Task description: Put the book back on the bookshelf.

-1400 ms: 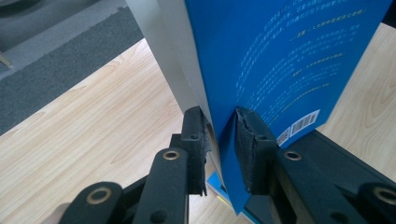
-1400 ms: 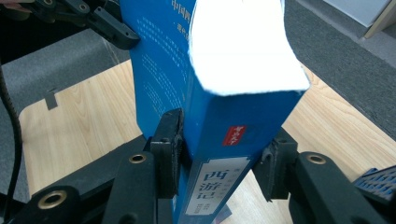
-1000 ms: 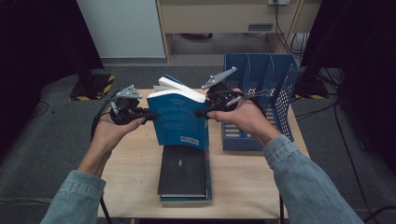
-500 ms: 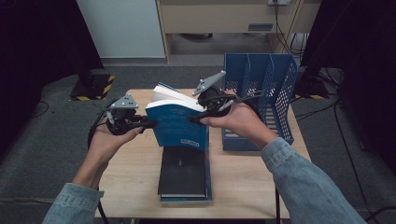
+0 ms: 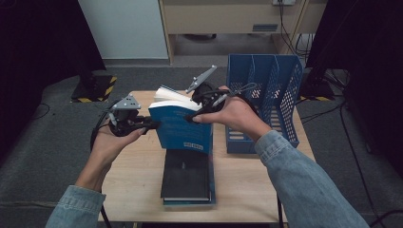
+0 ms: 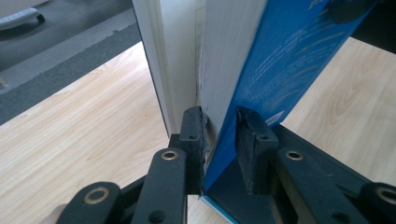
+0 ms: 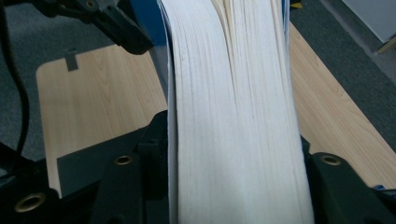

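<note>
A blue book (image 5: 183, 128) is held upright above the wooden table (image 5: 135, 175), its white pages fanning at the top. My left gripper (image 5: 145, 125) is shut on its left edge; in the left gripper view the blue cover (image 6: 280, 60) runs between the jaws of the left gripper (image 6: 219, 133). My right gripper (image 5: 197, 108) grips the book's upper right corner. In the right gripper view the page block (image 7: 233, 93) is clamped in the right gripper (image 7: 233, 144). Below lies a black book (image 5: 186, 173) flat on another blue one.
A blue perforated file rack (image 5: 263, 102) with upright dividers stands at the table's right side, close behind the right hand. Bare wood shows left of the stacked books. A white cabinet (image 5: 121, 28) and cables sit on the floor beyond the table.
The right gripper has shifted left with the book's top corner, and the left hand has dropped slightly. The book hangs a little lower, still held by both grippers.
</note>
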